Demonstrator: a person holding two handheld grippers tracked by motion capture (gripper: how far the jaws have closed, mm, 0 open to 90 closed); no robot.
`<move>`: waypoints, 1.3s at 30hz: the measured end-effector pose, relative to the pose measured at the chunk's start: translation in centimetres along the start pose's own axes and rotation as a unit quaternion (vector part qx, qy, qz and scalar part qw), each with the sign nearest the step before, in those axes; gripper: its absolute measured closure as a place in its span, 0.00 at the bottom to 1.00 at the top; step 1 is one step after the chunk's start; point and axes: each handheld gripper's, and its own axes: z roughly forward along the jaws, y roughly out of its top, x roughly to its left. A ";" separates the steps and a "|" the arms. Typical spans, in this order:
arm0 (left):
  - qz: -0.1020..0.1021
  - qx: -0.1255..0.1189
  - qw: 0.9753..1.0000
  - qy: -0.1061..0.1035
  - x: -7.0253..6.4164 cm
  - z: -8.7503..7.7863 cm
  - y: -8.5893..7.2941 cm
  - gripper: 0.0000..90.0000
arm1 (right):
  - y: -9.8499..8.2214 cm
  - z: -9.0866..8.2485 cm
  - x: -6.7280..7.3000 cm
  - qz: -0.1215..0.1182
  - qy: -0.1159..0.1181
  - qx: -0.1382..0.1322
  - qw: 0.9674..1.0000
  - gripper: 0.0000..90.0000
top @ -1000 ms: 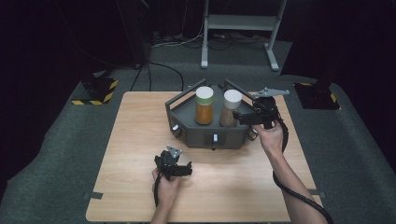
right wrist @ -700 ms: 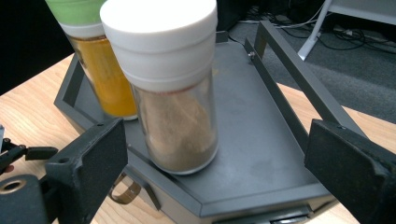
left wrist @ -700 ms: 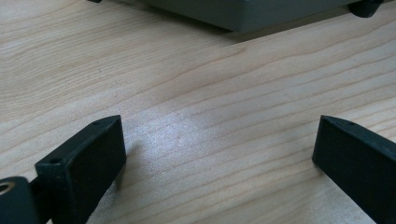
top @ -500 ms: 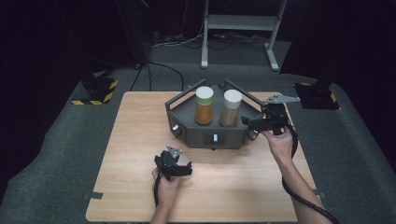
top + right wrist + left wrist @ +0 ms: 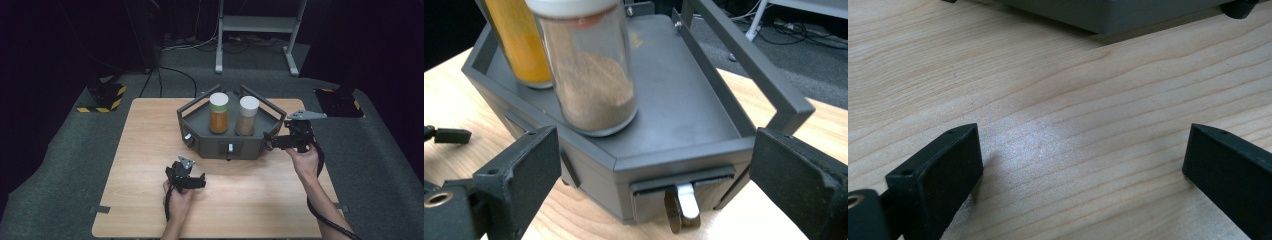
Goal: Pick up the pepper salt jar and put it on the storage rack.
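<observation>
Your right gripper [image 5: 274, 141] stands at the right-hand corner of the dark grey tray [image 5: 200, 121], jaws spread wide with nothing between them. In the right gripper view the jaws frame a small drawer front [image 5: 681, 187] set into the tray's corner face, with a bright metal pull tab [image 5: 687, 201] hanging from it. The drawer looks fully closed, so I judge the work to be at the approach stage: the gripper is lined up on the tab, no grasp has been made, and the pull itself remains to be done.

Your left gripper [image 5: 192, 181] rests low over the table [image 5: 150, 150], in front of the tray and apart from it, jaws wide open and empty; it is taking no part for now.

Materials and shapes:
- The tray is a six-sided body of matt dark grey, apparently metal or hard plastic, with a raised rim and angled bar handles. Similar small knobs show on its front and left faces.
- Two clear cylindrical jars stand upright inside it, side by side: the orange jar [image 5: 218, 114] with a pale greenish cap, and the brown jar [image 5: 247, 116] with a white cap holding a fine tan powder.
- The table is pale wood-grain, smooth with a slight sheen.
- The pull tab is thin and glossy; expect it to offer little purchase.
</observation>
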 end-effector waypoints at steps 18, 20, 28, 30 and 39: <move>0.000 0.000 1.000 0.000 0.0 0.0 0.0 0.03 | -4.3 0.7 -0.6 0.017 -0.006 0.015 1.000 0.07; 0.000 0.000 1.000 0.000 0.0 0.0 0.0 0.03 | -4.8 0.9 -0.7 0.022 -0.006 0.017 1.000 0.07; -0.001 0.000 1.000 0.000 0.0 0.0 0.0 0.03 | -7.1 1.5 -0.7 0.035 -0.013 0.032 0.999 0.08; -0.001 0.000 1.000 0.001 0.0 0.0 0.0 0.03 | -7.3 1.6 -0.6 0.037 -0.014 0.035 0.999 0.08; -0.001 0.000 1.000 0.001 0.0 0.0 0.0 0.03 | -9.8 3.2 -0.3 0.050 -0.020 0.058 0.997 0.09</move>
